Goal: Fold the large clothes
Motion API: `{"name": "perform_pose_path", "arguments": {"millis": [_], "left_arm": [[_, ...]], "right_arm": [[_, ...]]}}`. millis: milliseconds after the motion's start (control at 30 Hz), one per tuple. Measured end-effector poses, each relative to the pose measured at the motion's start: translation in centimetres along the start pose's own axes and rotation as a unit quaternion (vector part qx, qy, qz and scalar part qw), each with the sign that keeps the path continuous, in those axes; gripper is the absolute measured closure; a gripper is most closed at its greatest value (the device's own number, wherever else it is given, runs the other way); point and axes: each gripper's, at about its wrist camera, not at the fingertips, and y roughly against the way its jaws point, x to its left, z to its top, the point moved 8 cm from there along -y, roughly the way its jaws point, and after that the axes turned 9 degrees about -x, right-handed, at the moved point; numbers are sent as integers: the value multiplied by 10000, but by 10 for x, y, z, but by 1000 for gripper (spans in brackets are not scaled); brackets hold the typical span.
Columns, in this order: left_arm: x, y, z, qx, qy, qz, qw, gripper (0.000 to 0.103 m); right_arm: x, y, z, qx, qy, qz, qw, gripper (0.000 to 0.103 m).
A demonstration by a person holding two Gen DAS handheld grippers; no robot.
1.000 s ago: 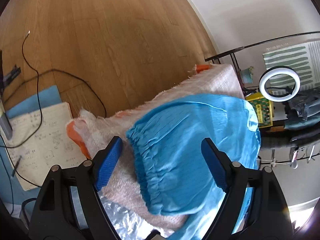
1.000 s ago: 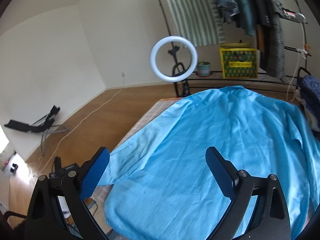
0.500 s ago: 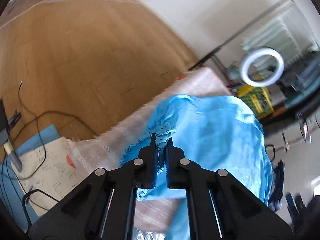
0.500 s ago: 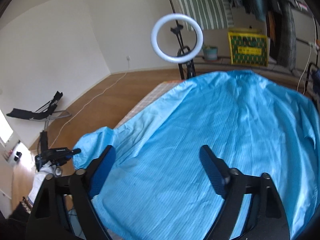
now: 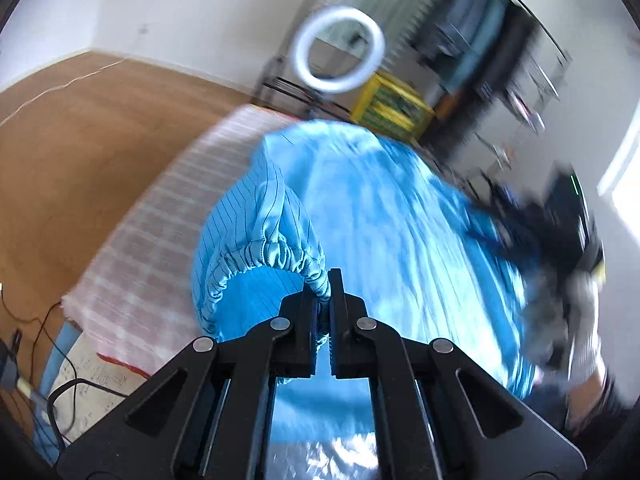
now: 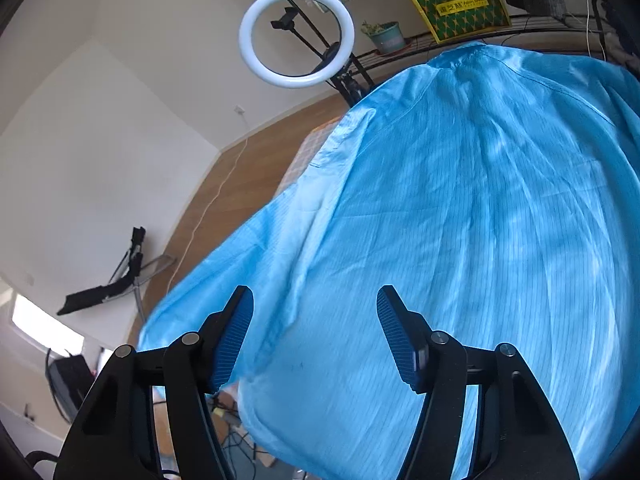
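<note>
- Fingers of the left gripper (image 5: 324, 300) are clamped on the gathered elastic cuff (image 5: 276, 256) of the bright blue pinstriped garment (image 6: 460, 220), lifting that sleeve.
- Right gripper (image 6: 316, 320) fingers stand apart and have just been closing, over the garment's near left part; contact seems absent.
- Garment lies spread over the checked cloth-covered bench (image 5: 160, 248).
</note>
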Motion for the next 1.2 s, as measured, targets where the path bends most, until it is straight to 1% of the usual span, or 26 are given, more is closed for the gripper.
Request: {"name": "perform_pose_path", "arguments": {"millis": [33, 100, 200, 267, 333, 433, 533, 600, 767, 833, 867, 933, 1000, 1033, 1100, 1133, 1200], "left_arm": [[-10, 1, -9, 81, -186, -34, 9998, 101], [-31, 3, -33, 259, -740, -34, 9969, 101], [-53, 2, -67, 566, -1458, -36, 9877, 101], [-59, 2, -86, 698, -1746, -2, 9822, 101], [-63, 1, -96, 762, -1862, -19, 9795, 101], [-66, -2, -104, 785, -1994, 0, 9768, 101], [-72, -4, -108, 771, -2149, 21, 9736, 101], [-75, -10, -108, 792, -2232, 23, 9715, 101], [-78, -16, -115, 874, -2528, 73, 9635, 101], [-77, -17, -117, 916, -2546, 65, 9627, 101], [-77, -18, -119, 950, -2544, 58, 9624, 101], [-76, -20, -121, 995, -2586, 69, 9608, 101], [-75, -21, -124, 1031, -2619, 79, 9595, 101], [-74, -22, -125, 1050, -2608, 77, 9596, 101], [-72, -22, -126, 1073, -2602, 93, 9595, 101], [-71, -22, -126, 1077, -2588, 98, 9599, 101], [-69, -22, -126, 1088, -2515, 85, 9617, 101]], "right_arm": [[0, -2, 3, -9, 21, -11, 10000, 39], [0, -8, 7, -1, 120, -32, 9999, 39], [-5, -19, 12, 100, 278, -40, 9996, 39], [-8, -29, 11, 230, 355, -49, 9991, 39], [-13, -41, 9, 385, 302, -13, 9988, 40], [-18, -59, 7, 612, 73, 103, 9980, 51], [-13, -83, 10, 734, -69, 196, 9971, 51], [-7, -99, 14, 781, -33, 253, 9966, 51], [3, -145, 23, 862, 138, 72, 9962, 51], [3, -160, 22, 924, 176, 13, 9956, 51], [1, -169, 21, 972, 207, -89, 9950, 51], [1, -181, 16, 1052, 142, -73, 9943, 51], [2, -187, 13, 1094, 146, -79, 9939, 51], [4, -191, 11, 1108, 251, -144, 9934, 52], [9, -194, 8, 1172, 396, -218, 9921, 60], [13, -193, 8, 1200, 343, -135, 9921, 61], [26, -186, 14, 1089, 196, 147, 9938, 61]]}}
